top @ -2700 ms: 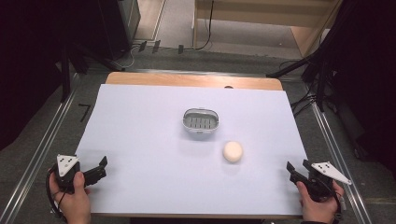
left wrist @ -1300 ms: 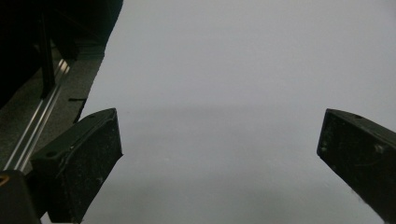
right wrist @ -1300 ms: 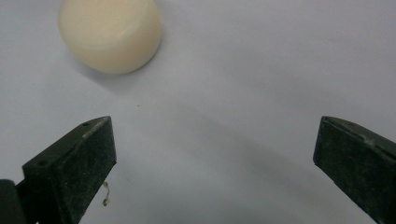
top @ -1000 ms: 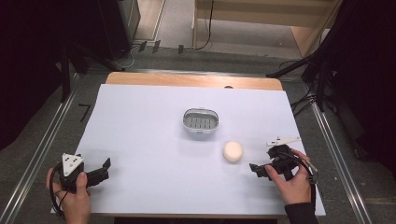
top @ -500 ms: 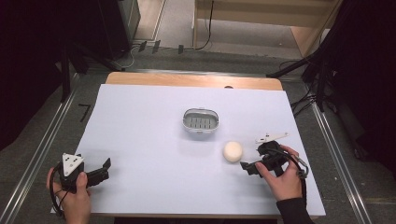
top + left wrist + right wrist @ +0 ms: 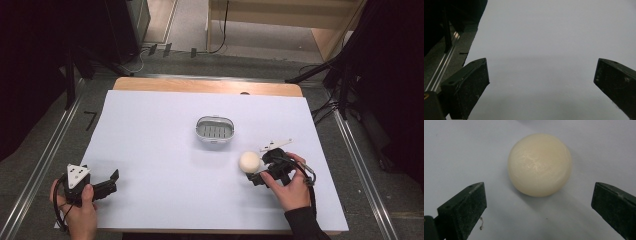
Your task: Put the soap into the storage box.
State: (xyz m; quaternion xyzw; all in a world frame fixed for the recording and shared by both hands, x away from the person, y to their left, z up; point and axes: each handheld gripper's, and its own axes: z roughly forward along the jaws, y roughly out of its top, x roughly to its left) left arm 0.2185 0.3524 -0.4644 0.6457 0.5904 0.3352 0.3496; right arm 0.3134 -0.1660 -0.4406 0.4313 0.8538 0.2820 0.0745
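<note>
So the cream ball [image 6: 249, 161] is sat on the white sheet [image 6: 150, 150] covering the table, right of centre and a bit nearer the person than the small grey basket [image 6: 215, 129], which is well apart from it toward the middle. The right gripper [image 6: 257, 172] is held just beside the ball on its near-right side, jaws pointed at it. In the right gripper view the ball [image 6: 539, 164] is seen just ahead of the two black jaws, centred on the gap between them, and the jaws are spread wide with nothing pinched; no contact with the ball is visible, only bare sheet under the tips. The right hand [image 6: 290, 187] is wrapped around the gripper body, and the grey three-cornered plate is tipped up beside the ball.

The left gripper [image 6: 112, 180] is parked low at the near-left corner of the sheet, held in the left hand [image 6: 80, 212], well apart from everything. Its jaws are also spread wide in the left gripper view, with only plain white sheet [image 6: 549, 50] seen between them and the table's metal edge rail [image 6: 444, 65] off to the side.
</note>
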